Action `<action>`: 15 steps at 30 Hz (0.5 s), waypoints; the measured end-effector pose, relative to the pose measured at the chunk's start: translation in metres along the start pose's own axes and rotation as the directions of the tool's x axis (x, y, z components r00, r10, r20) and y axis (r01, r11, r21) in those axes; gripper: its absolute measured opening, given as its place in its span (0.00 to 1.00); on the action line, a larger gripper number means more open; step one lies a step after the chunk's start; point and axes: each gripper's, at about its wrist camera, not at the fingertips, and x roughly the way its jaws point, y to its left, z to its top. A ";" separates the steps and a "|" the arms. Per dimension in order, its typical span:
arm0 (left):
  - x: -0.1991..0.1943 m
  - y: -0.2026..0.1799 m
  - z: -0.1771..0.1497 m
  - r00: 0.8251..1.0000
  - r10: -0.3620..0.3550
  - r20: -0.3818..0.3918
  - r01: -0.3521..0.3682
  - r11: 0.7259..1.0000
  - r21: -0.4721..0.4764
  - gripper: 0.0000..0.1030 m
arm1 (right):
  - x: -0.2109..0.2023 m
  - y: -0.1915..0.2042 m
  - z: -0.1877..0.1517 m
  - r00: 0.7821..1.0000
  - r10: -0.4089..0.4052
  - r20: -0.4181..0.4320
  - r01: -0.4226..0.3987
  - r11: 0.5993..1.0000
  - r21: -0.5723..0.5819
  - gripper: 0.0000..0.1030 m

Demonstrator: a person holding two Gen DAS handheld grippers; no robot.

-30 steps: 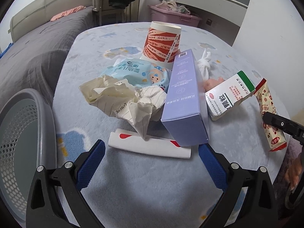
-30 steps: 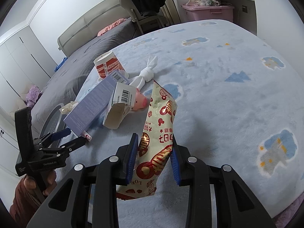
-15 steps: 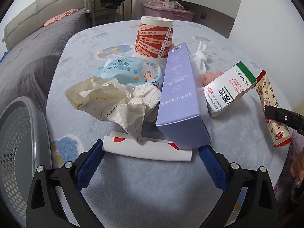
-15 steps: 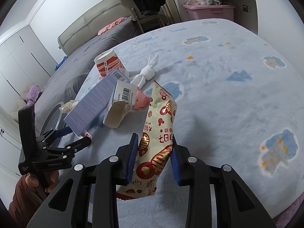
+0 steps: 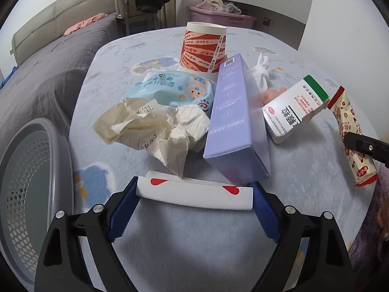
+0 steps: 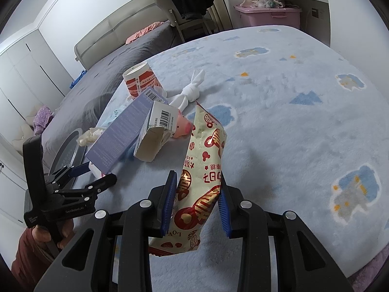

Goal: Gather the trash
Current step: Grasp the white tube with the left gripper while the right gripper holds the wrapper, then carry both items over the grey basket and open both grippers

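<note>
The work surface was a pale blue plush blanket (image 5: pixel 199 228) printed with clouds and small triangles, spread over a rounded tabletop in a bedroom; behind it stood a grey bed (image 5: pixel 46 58) with a padded headboard, a chair (image 6: pixel 184 7) draped with dark clothing, and a pink storage bin (image 6: pixel 267 14) heaped with fabric.

The trash lay clustered near the left edge; a soft, crumpled ball of lined paper (image 5: pixel 150 126) rested against a glossy light-blue wipes packet (image 5: pixel 175 90); behind them stood a red-and-white paper cup (image 5: pixel 204 47), upright; a long lavender cardboard box (image 5: pixel 233 121) lay tilted across the pile; a white carton with a green end (image 5: pixel 294 107), its flap torn open, leaned beside it; a knotted white cloth (image 5: pixel 261 73) and a pink rubbery pig toy (image 6: pixel 182 125) lay just behind.

The left gripper (image 5: pixel 194 202) was spread wide, its blue ridged pads at either end of a flat white wrapper with red hearts (image 5: pixel 194 193), which lay on the blanket; whether the pads pressed it I could not tell.

The right gripper (image 6: pixel 195 202) was pinching a cream-and-red snack packet (image 6: pixel 201 170) with serrated ends, held upright above the blanket.

A grey perforated plastic basket (image 5: pixel 26 185) sat off the left edge; nothing showed in the part of it in view.
</note>
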 end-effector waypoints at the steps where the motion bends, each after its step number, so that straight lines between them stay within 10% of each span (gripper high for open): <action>1: -0.003 0.000 -0.003 1.000 0.003 0.000 -0.003 1.000 -0.007 0.82 | -0.001 0.001 -0.001 1.000 0.000 0.000 0.000 1.000 -0.003 0.31; 15: -0.080 0.020 -0.042 0.988 0.118 0.095 -0.107 0.987 -0.119 0.82 | -0.015 0.058 -0.013 0.999 0.041 -0.020 -0.043 0.992 -0.123 0.31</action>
